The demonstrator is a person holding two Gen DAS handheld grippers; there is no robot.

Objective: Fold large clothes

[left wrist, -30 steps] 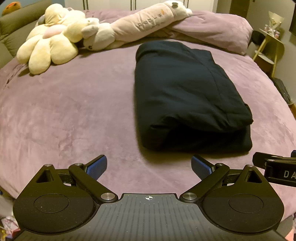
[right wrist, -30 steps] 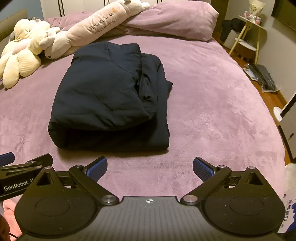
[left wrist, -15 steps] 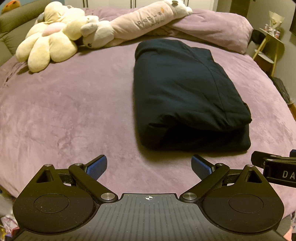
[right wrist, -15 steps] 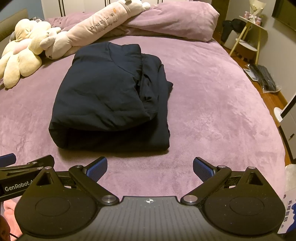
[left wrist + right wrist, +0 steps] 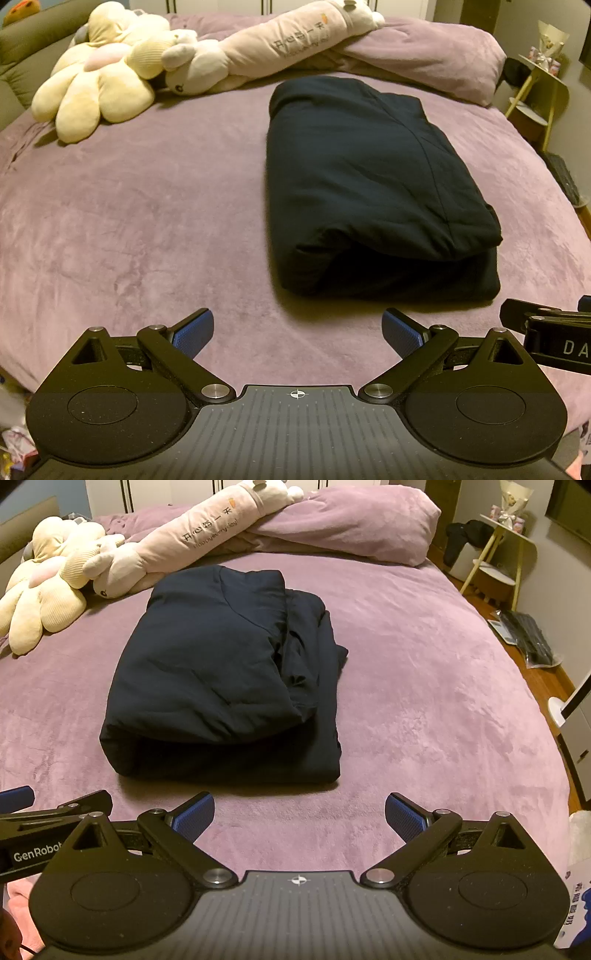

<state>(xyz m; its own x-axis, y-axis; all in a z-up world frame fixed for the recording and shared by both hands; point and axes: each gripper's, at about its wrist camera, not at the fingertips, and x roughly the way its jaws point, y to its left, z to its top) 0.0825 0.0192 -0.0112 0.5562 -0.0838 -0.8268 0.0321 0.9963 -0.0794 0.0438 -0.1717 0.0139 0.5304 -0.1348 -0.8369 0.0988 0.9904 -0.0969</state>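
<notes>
A dark navy garment (image 5: 369, 184) lies folded in a thick rectangle on the purple bed (image 5: 129, 221). It also shows in the right wrist view (image 5: 221, 672), with loose folds along its right side. My left gripper (image 5: 297, 332) is open and empty, a little short of the garment's near edge. My right gripper (image 5: 299, 814) is open and empty, also just short of the near edge. Each gripper shows at the edge of the other's view.
A yellow flower plush (image 5: 88, 92) and a long pink plush pillow (image 5: 288, 44) lie at the head of the bed, with a purple pillow (image 5: 354, 520) beside them. A yellow side table (image 5: 498, 554) stands to the right, with dark items on the wooden floor (image 5: 528, 638).
Both grippers have drawn back slightly from the garment, which looks a little farther off. Both stay open. The garment has not moved.
</notes>
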